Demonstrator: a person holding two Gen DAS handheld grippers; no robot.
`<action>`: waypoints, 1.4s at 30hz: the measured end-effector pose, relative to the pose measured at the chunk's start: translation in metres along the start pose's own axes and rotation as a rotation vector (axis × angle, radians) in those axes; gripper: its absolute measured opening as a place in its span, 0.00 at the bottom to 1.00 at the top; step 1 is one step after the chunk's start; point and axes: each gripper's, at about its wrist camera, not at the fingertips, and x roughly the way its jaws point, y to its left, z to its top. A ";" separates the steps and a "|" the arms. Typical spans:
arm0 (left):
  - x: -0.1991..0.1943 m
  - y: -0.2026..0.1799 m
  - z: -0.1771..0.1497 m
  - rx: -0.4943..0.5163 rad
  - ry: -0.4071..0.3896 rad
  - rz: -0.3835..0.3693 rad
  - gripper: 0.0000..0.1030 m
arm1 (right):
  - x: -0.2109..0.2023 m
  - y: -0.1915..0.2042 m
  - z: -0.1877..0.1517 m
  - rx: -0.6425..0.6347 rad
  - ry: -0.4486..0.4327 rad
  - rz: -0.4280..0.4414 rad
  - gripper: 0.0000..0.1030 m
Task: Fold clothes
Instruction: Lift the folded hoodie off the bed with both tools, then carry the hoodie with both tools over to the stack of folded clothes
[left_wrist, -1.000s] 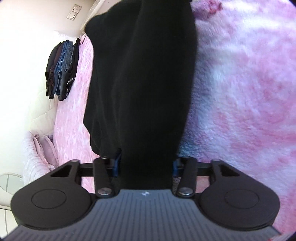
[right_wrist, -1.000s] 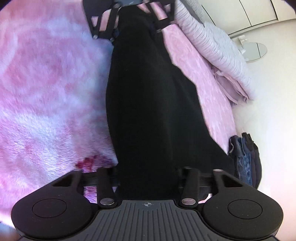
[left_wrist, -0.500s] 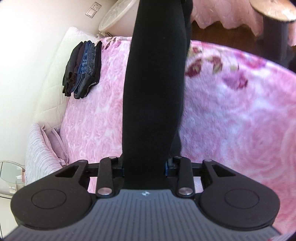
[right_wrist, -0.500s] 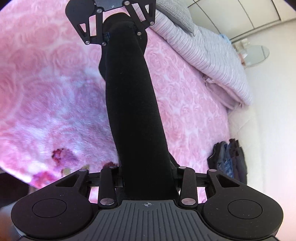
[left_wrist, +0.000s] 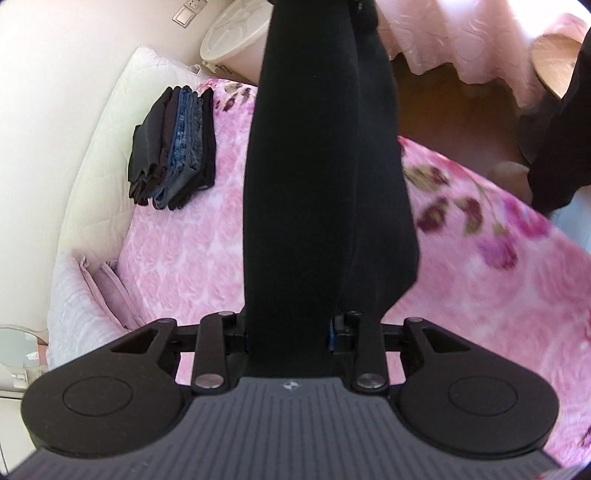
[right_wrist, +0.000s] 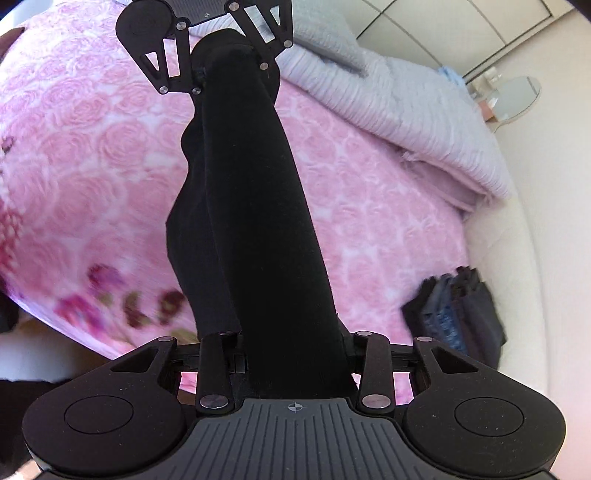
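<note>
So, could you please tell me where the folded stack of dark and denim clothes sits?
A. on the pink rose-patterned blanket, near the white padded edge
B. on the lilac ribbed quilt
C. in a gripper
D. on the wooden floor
A: the folded stack of dark and denim clothes rests on the pink rose-patterned blanket, beside the white padded edge.

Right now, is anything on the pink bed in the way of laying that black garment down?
Nothing visible: the black garment hangs between both grippers over bare pink rose blanket. The folded dark clothes stack sits off by the edge.

A black garment (left_wrist: 325, 184) hangs over a pink rose-patterned blanket (left_wrist: 184, 258) near stacked black-and-blue clothes (left_wrist: 175, 144).
</note>
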 end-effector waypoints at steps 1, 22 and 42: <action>0.002 0.008 0.013 -0.005 0.006 0.004 0.28 | -0.001 -0.012 -0.010 -0.002 -0.009 -0.004 0.35; 0.101 0.246 0.140 -0.023 -0.111 0.144 0.28 | -0.007 -0.298 -0.110 -0.031 0.033 -0.138 0.36; 0.347 0.458 0.185 -0.317 0.202 0.509 0.28 | 0.192 -0.660 -0.175 -0.269 -0.333 -0.419 0.36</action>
